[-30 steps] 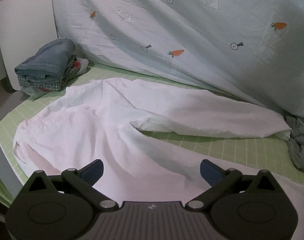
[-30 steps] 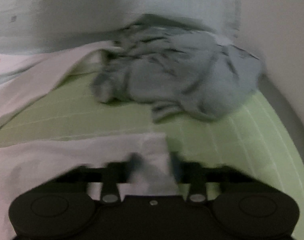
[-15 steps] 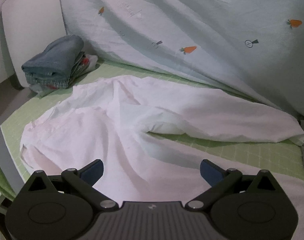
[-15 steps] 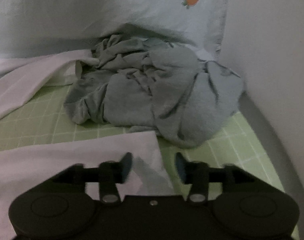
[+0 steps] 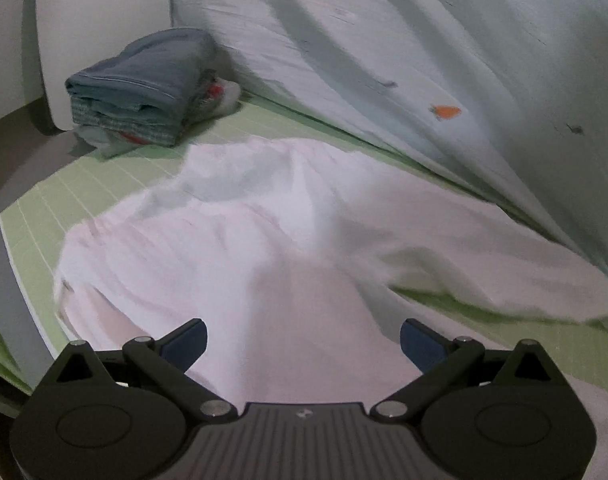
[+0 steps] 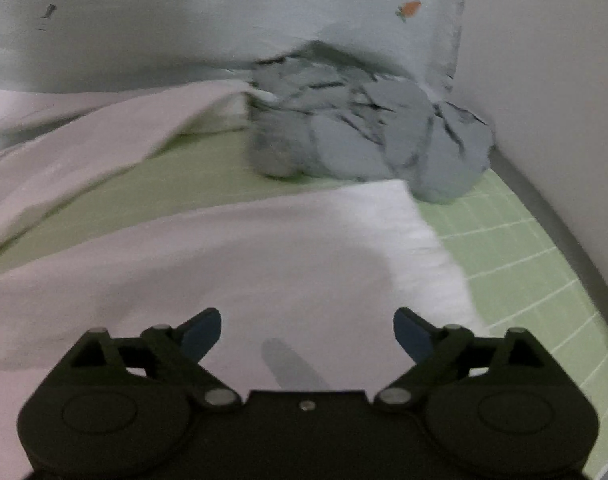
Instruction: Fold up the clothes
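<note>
White trousers spread on green mat, legs running long toward 3 o'clock in left view. Right gripper over near leg's hem, jaws opening, gripping nothing. Left gripper wide open, empty, nearer waistband at 10 o'clock.

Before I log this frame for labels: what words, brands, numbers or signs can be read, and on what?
None can be read.
Carrot-print sheet: only carrots and small dark marks, too blurred to read.
Left claw body: a tiny emblem, too small to read.
</note>
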